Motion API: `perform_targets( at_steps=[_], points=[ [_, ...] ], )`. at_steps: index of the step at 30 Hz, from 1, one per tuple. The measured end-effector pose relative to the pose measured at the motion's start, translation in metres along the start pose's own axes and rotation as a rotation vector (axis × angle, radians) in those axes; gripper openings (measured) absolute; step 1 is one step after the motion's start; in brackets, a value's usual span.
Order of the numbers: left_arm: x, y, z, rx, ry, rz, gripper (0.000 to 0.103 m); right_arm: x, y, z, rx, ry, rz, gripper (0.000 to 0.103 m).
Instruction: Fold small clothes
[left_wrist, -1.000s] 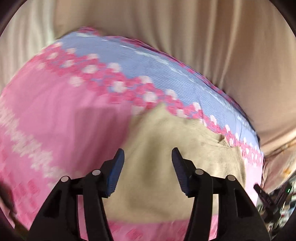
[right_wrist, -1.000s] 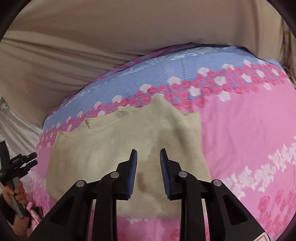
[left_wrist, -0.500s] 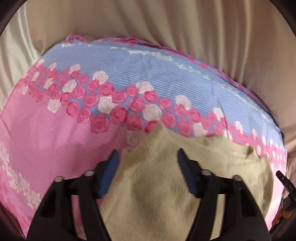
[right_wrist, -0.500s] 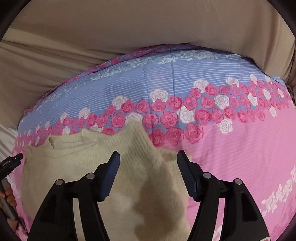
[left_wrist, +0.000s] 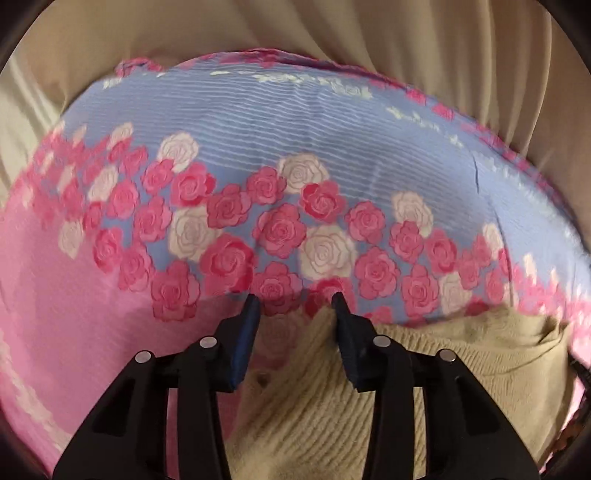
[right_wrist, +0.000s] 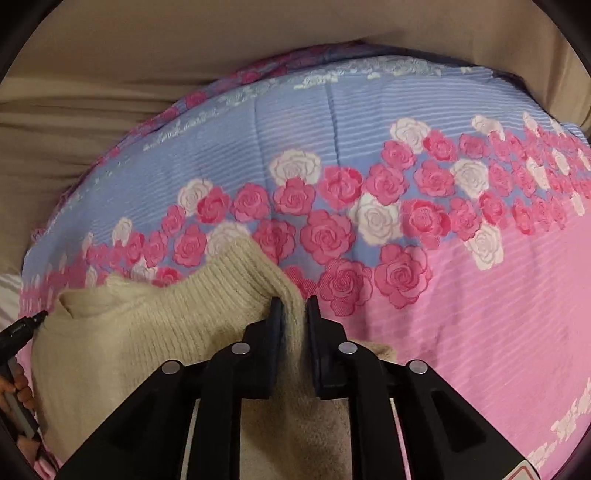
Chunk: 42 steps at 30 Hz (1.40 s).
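A small beige knit sweater lies on a pink and blue rose-print bedspread. My left gripper is open, its fingers straddling the sweater's far left corner, with the right finger over the knit edge. In the right wrist view the sweater fills the lower left. My right gripper is shut on the sweater's far right corner, with knit fabric pinched between the pads.
Beige curtain or sheet hangs behind the bedspread's far edge; it also shows in the right wrist view. The left gripper and the hand holding it show at the left edge of the right wrist view.
Both grippers moved forward to the sweater's far corners. The right gripper opened half a second ago, then shut on the corner. The left gripper narrowed its gap but stays open.
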<state>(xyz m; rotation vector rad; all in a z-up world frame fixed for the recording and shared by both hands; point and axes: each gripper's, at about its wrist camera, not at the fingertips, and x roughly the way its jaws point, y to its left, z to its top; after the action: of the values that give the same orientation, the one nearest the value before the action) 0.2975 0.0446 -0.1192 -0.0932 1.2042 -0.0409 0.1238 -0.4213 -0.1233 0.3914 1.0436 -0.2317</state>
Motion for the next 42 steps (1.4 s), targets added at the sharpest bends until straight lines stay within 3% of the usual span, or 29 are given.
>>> perform_targets(
  at_steps=[2, 4, 9, 12, 13, 15, 18, 22, 24, 26, 28, 30, 33, 34, 36, 38, 40, 42],
  points=[
    [-0.018, 0.002, -0.003, -0.022, -0.031, -0.06, 0.039, -0.03, 0.005, -0.002, 0.017, -0.076, 0.011, 0.021],
    [-0.034, -0.001, -0.01, -0.013, -0.052, -0.083, 0.041, -0.051, 0.013, -0.007, 0.012, -0.101, 0.082, 0.021],
    [-0.062, -0.015, -0.05, 0.006, -0.019, -0.188, 0.043, -0.047, 0.081, -0.042, -0.174, 0.002, 0.202, 0.01],
    [-0.054, -0.03, -0.081, 0.032, 0.073, -0.243, 0.045, -0.029, 0.122, -0.064, -0.265, 0.073, 0.248, 0.01],
    [-0.047, -0.037, -0.09, 0.053, 0.093, -0.222, 0.045, -0.018, 0.132, -0.069, -0.294, 0.107, 0.25, 0.01],
    [-0.04, -0.049, -0.098, 0.117, 0.046, -0.168, 0.047, 0.01, 0.149, -0.077, -0.357, 0.158, 0.207, 0.009],
    [-0.03, -0.067, -0.086, 0.196, 0.034, -0.094, 0.052, 0.027, 0.158, -0.063, -0.38, 0.128, 0.197, 0.002],
    [-0.016, -0.077, -0.07, 0.199, 0.038, -0.069, 0.068, 0.037, 0.151, -0.045, -0.287, 0.155, 0.251, 0.0],
    [-0.016, -0.082, -0.072, 0.21, 0.04, -0.054, 0.069, 0.033, 0.145, -0.042, -0.247, 0.172, 0.255, 0.0],
    [-0.027, -0.079, -0.072, 0.175, 0.045, -0.083, 0.067, 0.009, 0.136, -0.042, -0.213, 0.124, 0.244, 0.008],
    [-0.041, -0.072, -0.074, 0.143, 0.027, -0.113, 0.067, -0.015, 0.12, -0.042, -0.18, 0.05, 0.254, 0.008],
    [-0.045, -0.065, -0.074, 0.137, 0.028, -0.097, 0.067, -0.02, 0.094, -0.046, -0.128, 0.041, 0.211, 0.008],
    [-0.046, -0.063, -0.074, 0.129, 0.046, -0.089, 0.067, -0.003, 0.05, -0.052, -0.063, 0.098, 0.05, 0.0],
    [-0.049, -0.064, -0.076, 0.132, 0.046, -0.082, 0.067, -0.01, 0.038, -0.053, -0.025, 0.084, 0.074, 0.001],
    [-0.057, -0.067, -0.077, 0.135, 0.031, -0.074, 0.067, -0.036, 0.021, -0.054, 0.022, 0.016, 0.046, 0.013],
    [-0.065, -0.067, -0.08, 0.148, 0.019, -0.06, 0.067, -0.048, 0.012, -0.06, 0.007, -0.007, 0.021, 0.015],
    [-0.069, -0.068, -0.082, 0.152, 0.014, -0.059, 0.067, -0.036, 0.001, -0.068, -0.019, 0.043, -0.024, 0.015],
    [-0.074, -0.068, -0.085, 0.151, 0.017, -0.064, 0.067, -0.038, -0.011, -0.079, -0.009, 0.033, -0.012, 0.012]
  ],
)
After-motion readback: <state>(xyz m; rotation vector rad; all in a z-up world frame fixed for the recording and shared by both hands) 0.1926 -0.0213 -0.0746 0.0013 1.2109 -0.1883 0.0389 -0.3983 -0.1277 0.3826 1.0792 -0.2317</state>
